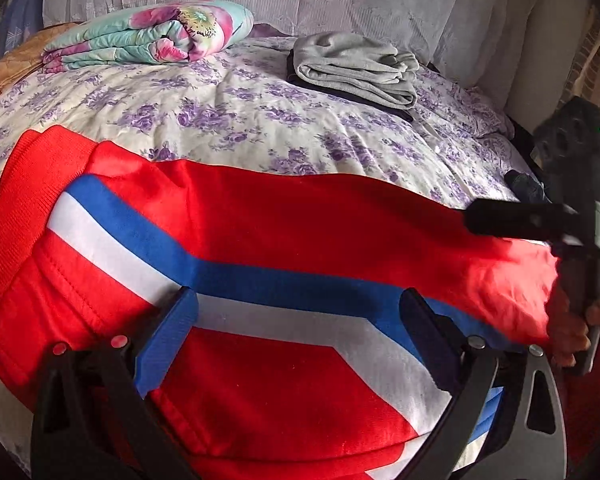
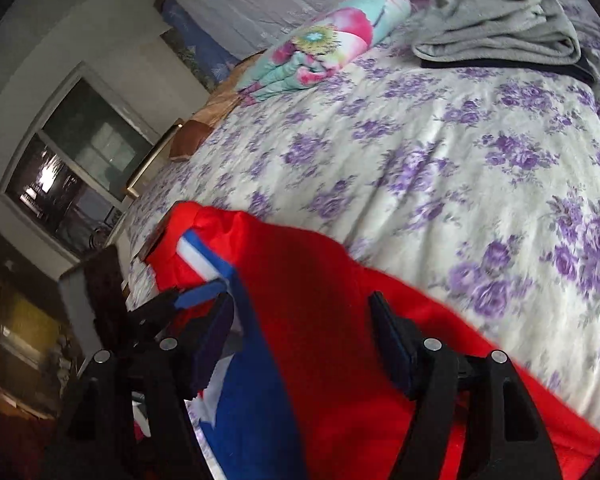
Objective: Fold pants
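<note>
Red pants [image 1: 284, 216] with a blue-and-white side stripe lie stretched across the near edge of a bed [image 1: 228, 120] covered in a purple-flowered quilt, their long axis running left to right through the middle of the left wrist view, ribbed waistband at the left of the frame. The left tool [image 1: 296, 312], fingers spread apart and gripping nothing, hovers low over the stripe in the lower centre of the frame, cloth directly beneath and ahead of it. In the right wrist view the right tool [image 2: 300, 332], also spread wide and empty, is poised over the red cloth at the lower centre, the pants running away toward the left. Each tool sits over the garment, the left nearer the waistband, so a fold along the length appears to be the coming step. Folded grey clothes [image 1: 356, 68] and a floral blanket [image 1: 148, 36] rest well apart, toward the top.
</note>
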A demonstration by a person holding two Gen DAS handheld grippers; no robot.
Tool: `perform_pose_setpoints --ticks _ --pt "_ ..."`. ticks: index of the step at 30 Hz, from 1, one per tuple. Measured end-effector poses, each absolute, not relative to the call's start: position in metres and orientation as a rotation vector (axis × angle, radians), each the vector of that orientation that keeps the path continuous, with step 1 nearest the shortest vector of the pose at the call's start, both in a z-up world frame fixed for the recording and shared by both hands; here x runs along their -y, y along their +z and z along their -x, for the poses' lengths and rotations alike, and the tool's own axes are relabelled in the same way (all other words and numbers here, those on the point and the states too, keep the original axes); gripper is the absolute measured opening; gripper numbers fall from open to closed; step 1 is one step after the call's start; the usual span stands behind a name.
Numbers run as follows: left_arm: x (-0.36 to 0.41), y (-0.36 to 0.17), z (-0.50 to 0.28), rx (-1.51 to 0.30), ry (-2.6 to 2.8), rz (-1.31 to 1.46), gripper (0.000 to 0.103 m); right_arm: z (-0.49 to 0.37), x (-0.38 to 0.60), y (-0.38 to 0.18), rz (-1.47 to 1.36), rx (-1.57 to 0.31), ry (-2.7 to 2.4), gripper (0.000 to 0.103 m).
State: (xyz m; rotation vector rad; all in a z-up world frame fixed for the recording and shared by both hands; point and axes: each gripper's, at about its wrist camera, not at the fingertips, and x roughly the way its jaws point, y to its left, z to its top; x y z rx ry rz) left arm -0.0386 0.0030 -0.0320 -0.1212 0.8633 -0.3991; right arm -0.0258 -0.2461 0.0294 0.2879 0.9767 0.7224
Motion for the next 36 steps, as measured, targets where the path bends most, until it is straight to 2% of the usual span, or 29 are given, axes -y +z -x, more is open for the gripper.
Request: perform_pose_setpoints --ticks 2,8,15,19,22,24,26,29,33,36 --pt "-0.002 -0.032 0.039 -0.863 -0.395 0.117 0.098 0.045 0.243 0.033 -0.242 -0.957 0.744 0.079" --pt "-0.008 -0.032 0.038 -0.857 -0.414 0.168 0.098 0.055 0.241 0.017 -0.263 -1.02 0.784 0.08" --pt "-0.008 -0.032 0.038 -0.855 -0.412 0.166 0.098 0.006 0.257 -0.003 -0.653 -1.158 0.818 0.081" --pt "-0.009 -0.032 0.038 -0.853 -0.415 0.173 0.098 -0.013 0.233 -0.004 -0.736 -1.236 0.862 0.091" --pt "-0.009 -0.032 0.038 -0.853 -0.416 0.174 0.098 -0.032 0.212 -0.011 -0.8 -1.297 0.923 0.092" --pt "-0.009 -0.032 0.038 -0.853 -0.416 0.175 0.098 -0.043 0.212 -0.013 -0.866 -1.252 0.891 0.092" --pt "-0.009 -0.032 0.039 -0.852 -0.417 0.174 0.098 -0.053 0.219 -0.009 -0.856 -1.145 0.836 0.09" --pt "-0.009 -0.032 0.039 -0.853 -0.415 0.171 0.098 -0.062 0.23 -0.026 -0.984 -1.125 0.82 0.085" --pt "-0.008 -0.033 0.038 -0.856 -0.429 0.168 0.098 -0.061 0.23 -0.014 -0.843 -1.06 0.837 0.08" --pt "-0.01 -0.032 0.038 -0.857 -0.437 0.171 0.098 -0.066 0.239 -0.021 -0.819 -1.091 0.826 0.059"
